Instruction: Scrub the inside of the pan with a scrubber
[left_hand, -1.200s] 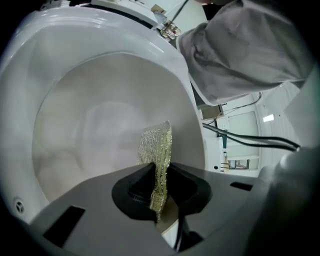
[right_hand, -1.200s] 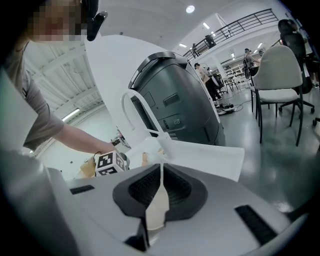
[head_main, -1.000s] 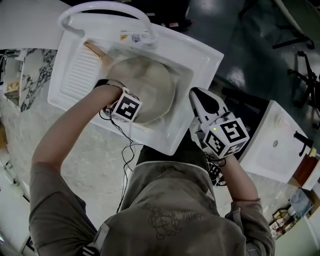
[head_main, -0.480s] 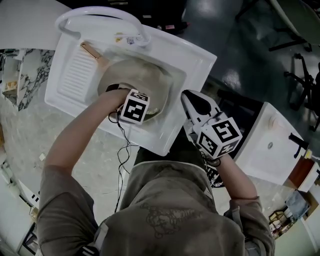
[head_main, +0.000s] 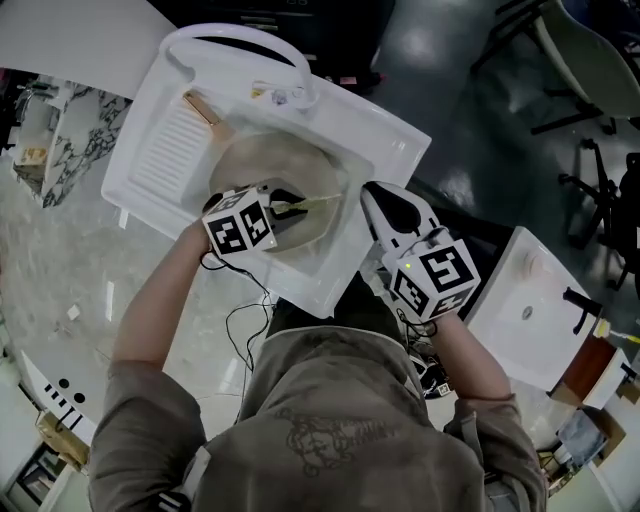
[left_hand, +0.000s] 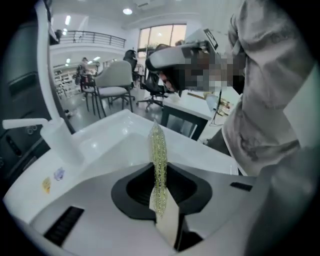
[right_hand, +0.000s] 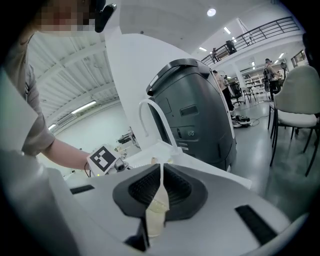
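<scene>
Over a pale marbled surface sits the white moulded sink (head_main: 385, 120), and the round beige pan with a wooden handle (head_main: 255, 165) lies in its basin. Your right gripper (head_main: 385, 200), jaws together on nothing, hangs by the rim. Your left gripper (head_main: 283, 212) clamps the thin yellow-green mesh scrubber (head_main: 312, 203) over the pan's right side. The pan is unheld, so hard pressing could slide it or fold the floppy mesh.

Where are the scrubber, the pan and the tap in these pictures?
scrubber (left_hand: 158, 150): left gripper view, middle of the yellow-green mesh strip.
pan (head_main: 262, 158): head view, bare inside surface.
tap (head_main: 230, 32): head view, top of its white arch.
</scene>
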